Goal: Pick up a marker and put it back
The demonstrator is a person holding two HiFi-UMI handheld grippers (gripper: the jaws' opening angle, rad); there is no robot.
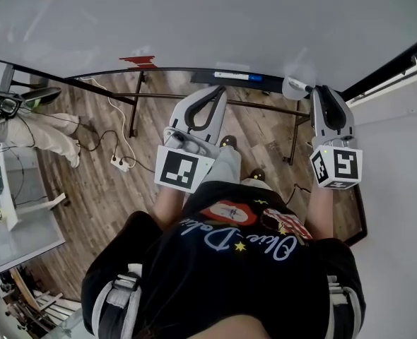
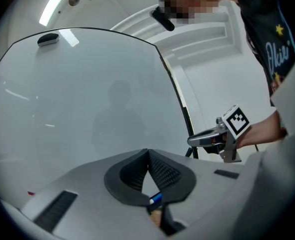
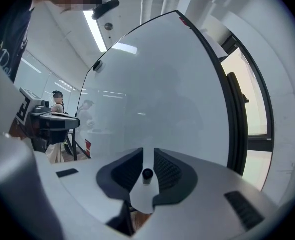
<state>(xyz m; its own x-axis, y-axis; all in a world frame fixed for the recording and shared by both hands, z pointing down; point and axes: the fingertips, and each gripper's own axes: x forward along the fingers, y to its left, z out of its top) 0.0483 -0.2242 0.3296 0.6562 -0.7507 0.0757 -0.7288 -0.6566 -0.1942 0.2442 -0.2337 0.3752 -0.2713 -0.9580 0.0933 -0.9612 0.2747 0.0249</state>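
A marker with a white body and a black end stands end-on between the pads of my right gripper, which is shut on it close to the whiteboard. In the head view my right gripper reaches the board's lower right part. My left gripper is over the board's tray, where a blue-marked marker lies. Its jaw tips meet, and my left gripper holds nothing; a blue bit shows through the gap behind the tips.
The whiteboard stands on a black frame with legs over a wooden floor with cables and a power strip. A pale rounded object sits by my right gripper's tip. A desk stands at left.
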